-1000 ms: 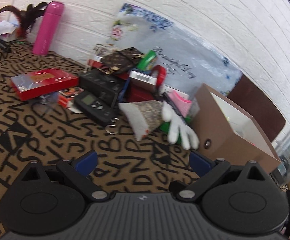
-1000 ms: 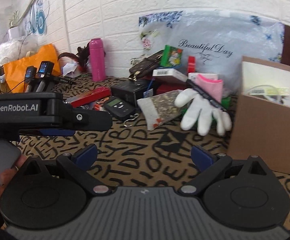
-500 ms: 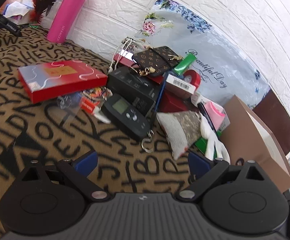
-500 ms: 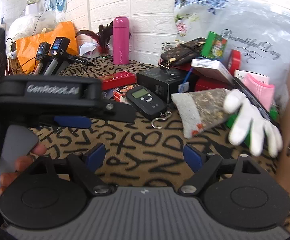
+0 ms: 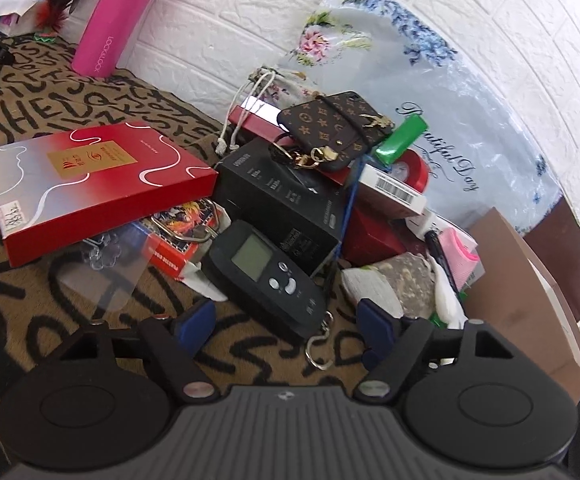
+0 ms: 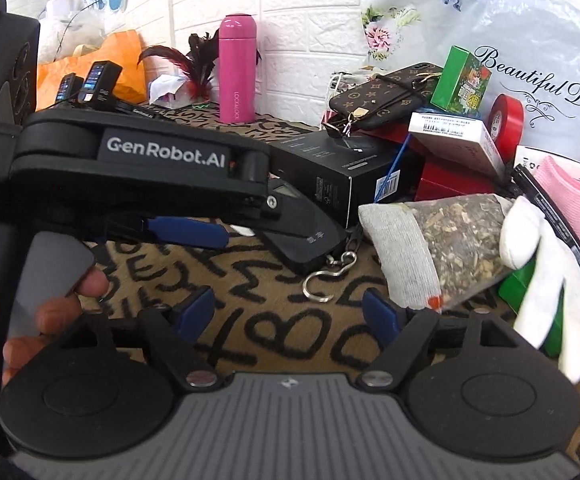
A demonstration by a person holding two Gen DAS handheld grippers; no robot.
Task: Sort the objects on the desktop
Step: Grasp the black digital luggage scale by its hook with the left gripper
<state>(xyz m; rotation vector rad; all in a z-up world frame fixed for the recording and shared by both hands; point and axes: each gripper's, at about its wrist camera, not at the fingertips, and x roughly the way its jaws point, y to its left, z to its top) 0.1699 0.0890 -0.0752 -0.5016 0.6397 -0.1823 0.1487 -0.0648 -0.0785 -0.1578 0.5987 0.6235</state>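
Note:
A black hand scale (image 5: 258, 276) with a steel hook (image 5: 317, 344) lies on the letter-print cloth at the front of the pile. My left gripper (image 5: 286, 322) straddles its near end. Its jaws are closing, and a gap remains on each side of the scale. From the right wrist view that scale (image 6: 309, 240) sits under the left gripper's blue finger (image 6: 186, 231). My right gripper (image 6: 288, 314) hovers just short of the hook (image 6: 321, 280), its jaws closing with only cloth between them.
Behind the scale are a black box (image 5: 282, 200), a red flat box (image 5: 90, 184) and a monogram case (image 5: 337, 128). A herb sachet (image 6: 441, 248) and white glove (image 6: 549, 280) lie right, by a cardboard box (image 5: 521, 300). A pink bottle (image 6: 237, 68) stands by the wall.
Both grippers have moved forward and down toward the pile, and their jaws have narrowed. The scale's near end now lies between the left fingers.

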